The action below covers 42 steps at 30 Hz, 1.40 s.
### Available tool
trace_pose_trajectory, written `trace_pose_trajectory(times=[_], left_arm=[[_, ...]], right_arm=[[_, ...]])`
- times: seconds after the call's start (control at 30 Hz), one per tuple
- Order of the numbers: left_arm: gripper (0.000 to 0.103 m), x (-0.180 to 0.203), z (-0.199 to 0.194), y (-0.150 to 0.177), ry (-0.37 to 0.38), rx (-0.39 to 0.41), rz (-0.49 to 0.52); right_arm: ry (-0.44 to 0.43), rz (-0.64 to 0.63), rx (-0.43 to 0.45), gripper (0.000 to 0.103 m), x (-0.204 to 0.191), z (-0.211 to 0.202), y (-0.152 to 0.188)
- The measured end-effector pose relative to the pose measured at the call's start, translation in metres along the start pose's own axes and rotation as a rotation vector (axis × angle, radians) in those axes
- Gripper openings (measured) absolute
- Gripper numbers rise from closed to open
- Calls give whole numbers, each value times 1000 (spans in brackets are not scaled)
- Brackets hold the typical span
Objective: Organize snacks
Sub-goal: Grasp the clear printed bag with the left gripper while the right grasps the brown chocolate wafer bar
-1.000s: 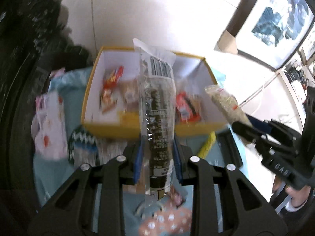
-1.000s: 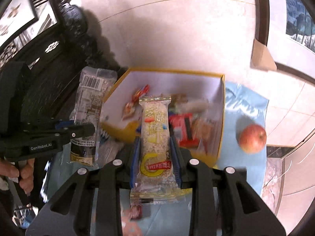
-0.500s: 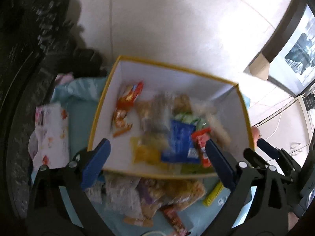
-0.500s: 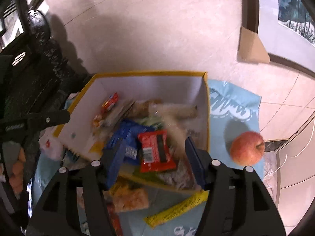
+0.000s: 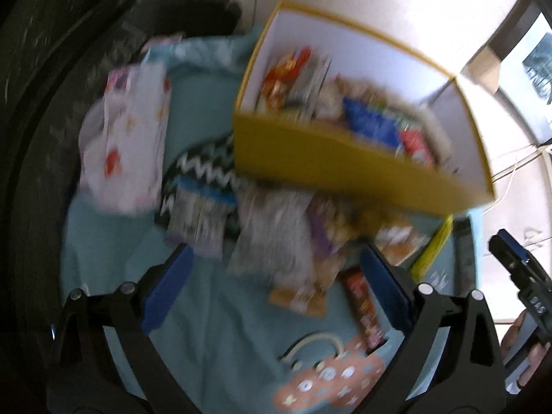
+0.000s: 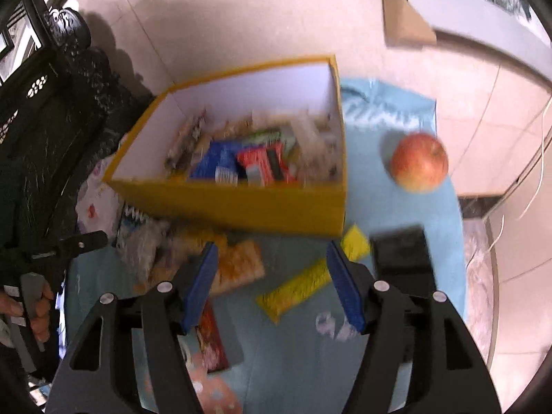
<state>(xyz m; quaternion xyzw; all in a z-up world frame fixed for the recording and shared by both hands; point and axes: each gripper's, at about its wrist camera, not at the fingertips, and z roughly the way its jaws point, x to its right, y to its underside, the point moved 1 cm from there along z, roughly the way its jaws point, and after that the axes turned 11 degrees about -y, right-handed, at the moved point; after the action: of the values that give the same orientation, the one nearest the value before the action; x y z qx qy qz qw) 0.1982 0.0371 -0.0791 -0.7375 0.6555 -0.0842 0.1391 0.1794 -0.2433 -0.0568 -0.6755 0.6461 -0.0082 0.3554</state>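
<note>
One yellow box [image 6: 241, 207] sat on the teal cloth [image 6: 396, 214], several snack packets [image 6: 248, 162] piled inside; exact count lost to blur. More loose packets [image 5: 276, 234] lay on the cloth along the box's near wall, plus one yellow bar [image 6: 296, 288]. One apple [image 6: 419, 162] sat well apart, right of the box. Left tongs [image 5: 276, 289] gaped wide, empty, over the loose pile. Right tongs [image 6: 272, 276] were opening, gripping nothing, bar below them. Cloth right of the box was mostly bare.
</note>
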Motion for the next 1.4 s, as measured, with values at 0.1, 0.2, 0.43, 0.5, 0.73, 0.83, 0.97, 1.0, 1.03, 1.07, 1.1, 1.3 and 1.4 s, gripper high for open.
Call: trace_pose_trajectory(times=[0.1, 0.2, 0.43, 0.5, 0.73, 0.83, 0.97, 1.0, 1.03, 1.07, 1.1, 1.3, 1.4], left_arm=[[98, -3, 15, 16, -13, -43, -7], [98, -4, 24, 24, -14, -55, -12], [98, 7, 43, 9, -18, -51, -7], [98, 10, 56, 1, -25, -73, -14], [49, 18, 96, -6, -14, -145, -3], [45, 21, 88, -1, -23, -112, 34], [44, 15, 70, 17, 39, -95, 28], [44, 12, 66, 22, 47, -95, 25], [44, 9, 62, 29, 54, -99, 23], [44, 6, 60, 33, 57, -102, 17], [44, 1, 59, 39, 64, -113, 4], [45, -13, 55, 57, 66, -137, -25], [45, -12, 58, 54, 67, -141, -21]], right_arm=[[-14, 37, -39, 66, 3, 5, 20], [-35, 58, -79, 66, 4, 9, 38], [-46, 75, -89, 72, 6, 12, 48], [-49, 75, -86, 72, 6, 13, 48], [-52, 58, -111, 73, 1, 29, 45], [-64, 44, -114, 73, -4, 35, 44], [-89, -24, -151, 74, -22, 49, 44], [-105, -43, -168, 74, -27, 53, 46], [-122, -69, -189, 74, -34, 57, 49], [-134, -107, -215, 74, -42, 63, 54], [-133, -147, -239, 74, -49, 68, 60], [-46, -312, -320, 74, -80, 100, 92], [10, -362, -365, 34, -84, 118, 102]])
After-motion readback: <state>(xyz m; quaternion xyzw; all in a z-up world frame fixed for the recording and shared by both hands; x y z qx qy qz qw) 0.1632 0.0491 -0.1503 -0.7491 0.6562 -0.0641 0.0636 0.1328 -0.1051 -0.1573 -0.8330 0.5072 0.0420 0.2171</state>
